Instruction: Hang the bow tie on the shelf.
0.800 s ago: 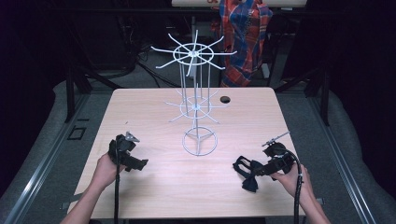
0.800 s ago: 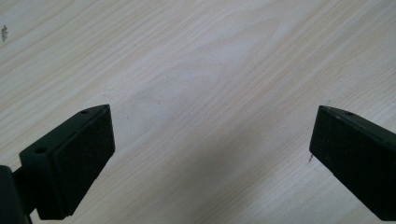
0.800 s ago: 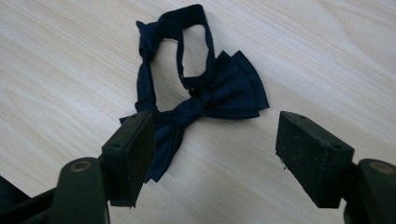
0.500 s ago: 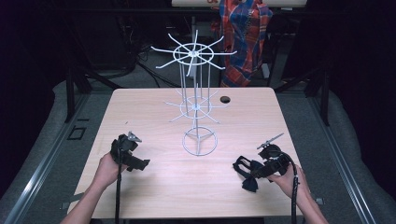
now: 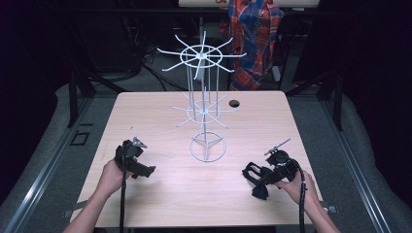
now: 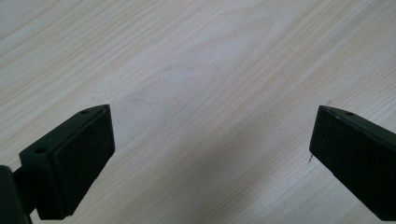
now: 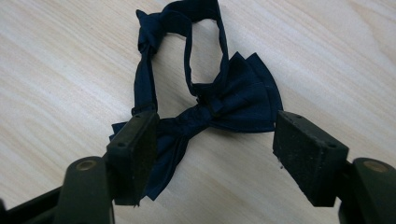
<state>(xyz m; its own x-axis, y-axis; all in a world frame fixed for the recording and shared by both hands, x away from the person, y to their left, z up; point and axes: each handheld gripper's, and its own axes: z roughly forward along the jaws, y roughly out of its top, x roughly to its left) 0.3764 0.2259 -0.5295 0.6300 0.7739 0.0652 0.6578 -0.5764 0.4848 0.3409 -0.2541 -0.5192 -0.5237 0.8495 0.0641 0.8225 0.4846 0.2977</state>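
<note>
A dark navy bow tie with its strap looped behind it lies flat on the wooden table, at the front right in the high view. My right gripper hangs low over it, open. The bow sits between the jaws. The left jaw covers the tip of one wing and the right jaw stands apart from the cloth. At the front left my left gripper is held just above bare wood, and the left gripper view shows it wide open with nothing in it.
A tall white wire rack with spoke arms at two levels stands mid-table on a ring base. A small dark round spot sits behind it. A person in a plaid shirt stands beyond the far edge.
The right hand has edged slightly left, closer over the bow tie. The left hand and the rack have stayed put.
</note>
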